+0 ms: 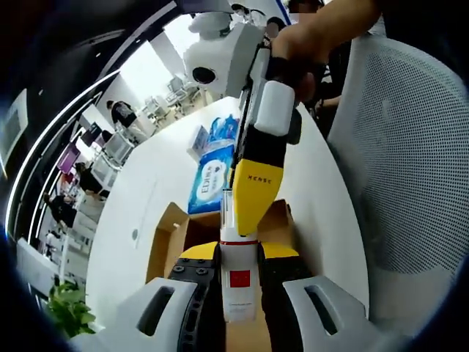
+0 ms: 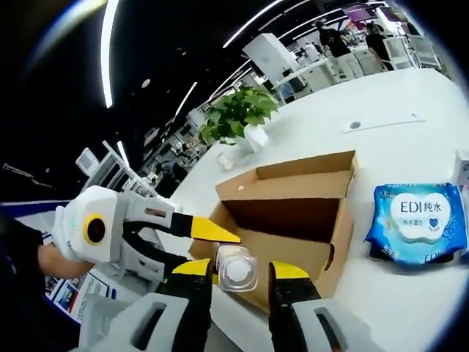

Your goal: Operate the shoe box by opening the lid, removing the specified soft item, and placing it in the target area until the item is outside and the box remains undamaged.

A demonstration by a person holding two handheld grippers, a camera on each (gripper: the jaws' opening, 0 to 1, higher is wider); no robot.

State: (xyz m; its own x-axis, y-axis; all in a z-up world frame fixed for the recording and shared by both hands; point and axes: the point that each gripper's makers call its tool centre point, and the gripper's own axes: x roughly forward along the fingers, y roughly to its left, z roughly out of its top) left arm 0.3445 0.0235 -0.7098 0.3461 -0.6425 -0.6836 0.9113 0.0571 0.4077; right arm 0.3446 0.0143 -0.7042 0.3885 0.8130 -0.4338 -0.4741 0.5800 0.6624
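While both tools crowd one object over the white table (image 2: pixel 381 95), the main risk is a fumbled transfer. If one gripper lets go before the other has a firm hold, the item could fall back into the open brown cardboard shoe box (image 2: pixel 293 249). A downward push could also dent a wall or crease a flap. The blue wet-wipe pack (image 2: pixel 418 220) lies on the table just beside the box and could be nudged when the item is set down.

The small white plastic bottle with a red label (image 1: pixel 238 282) is above the open box, outside its walls. It lies along the left gripper (image 1: pixel 239 253), whose jaws press its sides and seem to hold it. The right gripper (image 2: pixel 242 268) faces the cap end with its jaws parted around it. A sliver of gap shows, so I judge that it has not clamped.
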